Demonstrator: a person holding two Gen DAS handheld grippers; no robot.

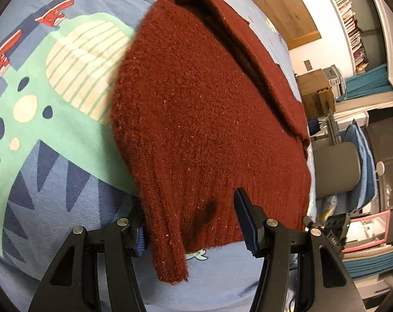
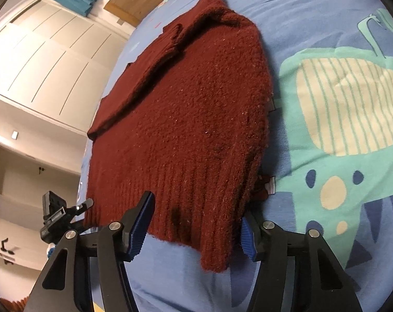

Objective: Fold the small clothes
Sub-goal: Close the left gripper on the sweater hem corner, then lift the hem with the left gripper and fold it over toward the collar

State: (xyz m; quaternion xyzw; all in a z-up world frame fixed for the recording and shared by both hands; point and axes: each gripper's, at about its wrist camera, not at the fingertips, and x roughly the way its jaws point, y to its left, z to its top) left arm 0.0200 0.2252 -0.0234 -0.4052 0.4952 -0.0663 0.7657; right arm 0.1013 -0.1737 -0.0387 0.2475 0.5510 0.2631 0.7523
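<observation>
A dark red knitted sweater [image 1: 209, 109] lies on a bed covered with a blue dinosaur-print bedsheet [image 1: 53, 182], filling the middle of both wrist views. It is already partly folded: a sleeve or side panel is laid over the body, making a long ridge toward the upper right of the left wrist view and the upper left of the right wrist view. The ribbed hem [image 2: 186, 208] faces both cameras at the lower middle. The left tool [image 1: 193, 223] sits at the hem with its jaws about half open; the knit lies between them, and one finger rests on top of the fabric, but whether the pads actually press it cannot be told. The right tool [image 2: 196, 223] stands the same way at the hem in its own view, half open around a corner of the knit that hangs toward the bottom of the frame; again a firm pinch cannot be confirmed. At the lower left of the right wrist view the other tool's black body shows beside the hem. The step in hand looks like taking the hem at two points to fold the bottom up toward the collar. To do it well, each tool should probably close on all layers of the thick knit, both should lift evenly so the hem stays straight, and the folded sleeve should be kept from sliding off.
</observation>
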